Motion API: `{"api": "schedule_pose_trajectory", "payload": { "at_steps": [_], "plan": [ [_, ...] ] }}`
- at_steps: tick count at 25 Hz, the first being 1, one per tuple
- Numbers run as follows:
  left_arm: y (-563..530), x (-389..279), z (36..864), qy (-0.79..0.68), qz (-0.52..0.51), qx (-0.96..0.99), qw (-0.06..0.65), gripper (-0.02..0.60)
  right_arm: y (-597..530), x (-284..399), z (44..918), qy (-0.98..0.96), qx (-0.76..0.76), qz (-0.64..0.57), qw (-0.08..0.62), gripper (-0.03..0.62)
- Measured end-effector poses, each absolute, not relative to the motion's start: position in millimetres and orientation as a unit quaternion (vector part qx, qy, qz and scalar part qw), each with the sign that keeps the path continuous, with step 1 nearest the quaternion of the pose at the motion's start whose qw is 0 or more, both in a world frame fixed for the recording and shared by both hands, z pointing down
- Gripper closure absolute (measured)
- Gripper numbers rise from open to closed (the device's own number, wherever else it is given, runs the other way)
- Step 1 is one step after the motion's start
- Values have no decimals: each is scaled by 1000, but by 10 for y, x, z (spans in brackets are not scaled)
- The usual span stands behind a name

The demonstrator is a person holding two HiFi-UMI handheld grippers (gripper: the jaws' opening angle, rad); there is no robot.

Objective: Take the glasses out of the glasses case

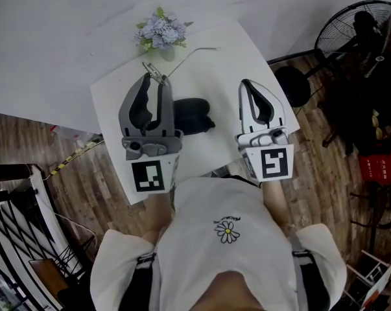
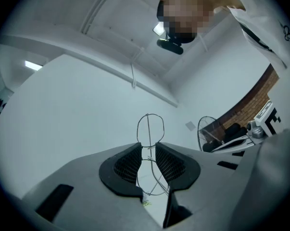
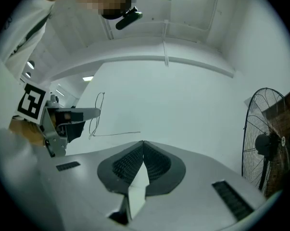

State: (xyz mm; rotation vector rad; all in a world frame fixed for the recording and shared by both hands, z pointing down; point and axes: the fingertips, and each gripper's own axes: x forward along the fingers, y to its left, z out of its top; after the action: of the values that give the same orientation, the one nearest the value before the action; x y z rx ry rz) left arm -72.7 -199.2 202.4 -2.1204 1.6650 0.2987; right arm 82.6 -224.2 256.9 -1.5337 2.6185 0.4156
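Thin wire-rimmed glasses [image 1: 182,58] hang in the air above the small white table [image 1: 214,83], pinched in my left gripper [image 1: 154,78]. In the left gripper view the wire frame [image 2: 150,125] runs between the two pads, with one lens loop sticking out past the tips of my left gripper [image 2: 148,150]. The black glasses case [image 1: 190,115] lies on the table between the two grippers, partly hidden under the left one. My right gripper [image 1: 247,84] is held to the right of the case, shut with nothing in it [image 3: 143,143]. From the right gripper view, the glasses [image 3: 97,113] show at the left.
A small vase of pale blue flowers [image 1: 161,32] stands at the table's far edge. A black floor fan [image 1: 358,34] stands on the wooden floor to the right, also seen in the right gripper view [image 3: 270,143]. Both grippers point toward a white wall.
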Motion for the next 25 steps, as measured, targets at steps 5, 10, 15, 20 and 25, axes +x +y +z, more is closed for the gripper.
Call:
{"api": "schedule_pose_trajectory", "payload": {
  "at_steps": [5,10,15,20,25],
  "plan": [
    [-2024,-871,2258,621,97,-749,209,479,-2223,818,2621,859,-493,129,50,585],
    [-2018,-896,2318,634,90,-741,201,479,-2242,847,2650,856,-500,125,47,585],
    [-2006,-889,2303,633,97,-740,206,479,-2255,872,2662,853,-505,123,47,585],
    [-2012,-875,2317,629,98,-744,201,479,-2253,882,2657,850,-509,125,46,585],
    [-2018,-881,2331,629,100,-746,195,479,-2240,883,2651,850,-510,125,45,585]
  ]
}}
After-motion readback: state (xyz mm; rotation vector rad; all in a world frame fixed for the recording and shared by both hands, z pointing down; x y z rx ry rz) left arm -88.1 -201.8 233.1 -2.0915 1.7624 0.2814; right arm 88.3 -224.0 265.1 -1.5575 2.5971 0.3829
